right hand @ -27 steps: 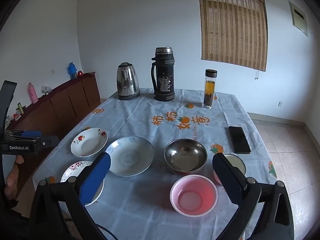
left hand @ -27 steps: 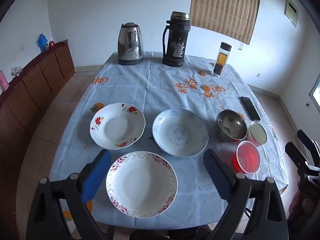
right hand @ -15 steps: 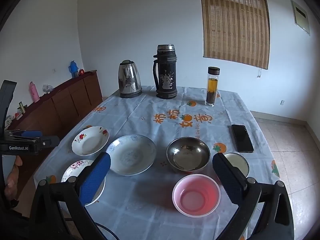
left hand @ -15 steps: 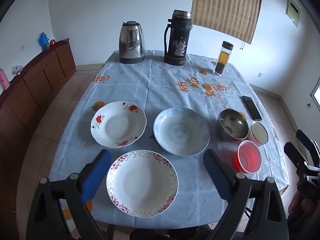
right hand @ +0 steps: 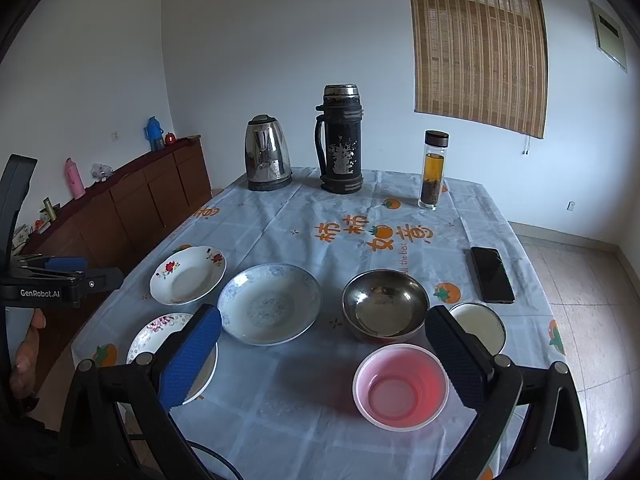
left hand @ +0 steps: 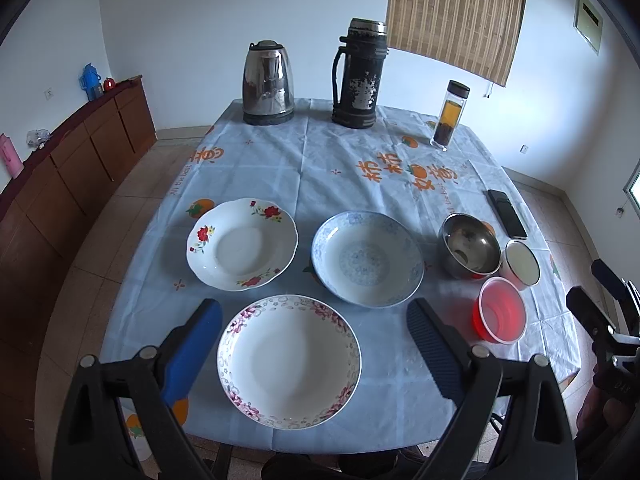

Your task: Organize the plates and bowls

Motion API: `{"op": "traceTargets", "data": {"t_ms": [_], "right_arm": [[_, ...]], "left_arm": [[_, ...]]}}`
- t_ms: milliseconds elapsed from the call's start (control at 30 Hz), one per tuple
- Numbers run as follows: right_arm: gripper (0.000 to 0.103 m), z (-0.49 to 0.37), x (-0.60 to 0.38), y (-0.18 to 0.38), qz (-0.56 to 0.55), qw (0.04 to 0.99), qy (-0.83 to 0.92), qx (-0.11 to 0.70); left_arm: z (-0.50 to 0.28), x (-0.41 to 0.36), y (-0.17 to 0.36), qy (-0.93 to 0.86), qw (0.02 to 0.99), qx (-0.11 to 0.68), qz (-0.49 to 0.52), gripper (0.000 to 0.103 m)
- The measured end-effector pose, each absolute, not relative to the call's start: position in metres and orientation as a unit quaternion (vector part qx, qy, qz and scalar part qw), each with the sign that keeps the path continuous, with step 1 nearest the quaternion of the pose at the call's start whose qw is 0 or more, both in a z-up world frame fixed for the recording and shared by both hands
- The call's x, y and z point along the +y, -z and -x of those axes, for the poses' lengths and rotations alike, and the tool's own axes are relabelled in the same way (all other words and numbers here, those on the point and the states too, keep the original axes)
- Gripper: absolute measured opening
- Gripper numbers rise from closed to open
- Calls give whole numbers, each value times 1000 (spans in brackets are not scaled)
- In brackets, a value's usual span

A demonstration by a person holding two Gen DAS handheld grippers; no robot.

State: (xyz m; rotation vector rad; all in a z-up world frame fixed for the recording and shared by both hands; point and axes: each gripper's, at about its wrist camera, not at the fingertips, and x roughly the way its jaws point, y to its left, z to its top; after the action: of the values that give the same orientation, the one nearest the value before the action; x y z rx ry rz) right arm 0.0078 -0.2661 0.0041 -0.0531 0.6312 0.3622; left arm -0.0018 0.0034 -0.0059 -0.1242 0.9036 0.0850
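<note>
Three plates lie on the tablecloth: a pink-rimmed plate [left hand: 289, 361] nearest me, a red-flowered plate [left hand: 242, 243] behind it on the left, and a blue-patterned plate [left hand: 367, 257] in the middle. To the right stand a steel bowl [left hand: 471, 245], a small white bowl [left hand: 521, 267] and a pink plastic bowl [left hand: 499, 315]. My left gripper [left hand: 314, 312] hangs open above the pink-rimmed plate, holding nothing. My right gripper [right hand: 323, 322] is open and empty too, above the pink plastic bowl [right hand: 400, 386] and the steel bowl [right hand: 385, 303].
At the far end of the table stand a steel kettle [left hand: 267, 82], a dark thermos [left hand: 360, 74] and a glass tea bottle [left hand: 449, 113]. A black phone [left hand: 506, 208] lies near the right edge. A brown sideboard [left hand: 60, 168] runs along the left wall.
Both grippers have tilted or backed off slightly, so the table sits a little lower in each view. Nothing on the table has moved, and both stay open.
</note>
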Motion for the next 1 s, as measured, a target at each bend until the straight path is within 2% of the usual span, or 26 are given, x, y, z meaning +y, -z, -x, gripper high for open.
{"op": "traceTargets", "data": {"t_ms": [1000], "right_arm": [[102, -10, -269, -3, 29, 930, -181, 318]], "left_arm": [[5, -2, 9, -42, 895, 441, 59, 95]]}}
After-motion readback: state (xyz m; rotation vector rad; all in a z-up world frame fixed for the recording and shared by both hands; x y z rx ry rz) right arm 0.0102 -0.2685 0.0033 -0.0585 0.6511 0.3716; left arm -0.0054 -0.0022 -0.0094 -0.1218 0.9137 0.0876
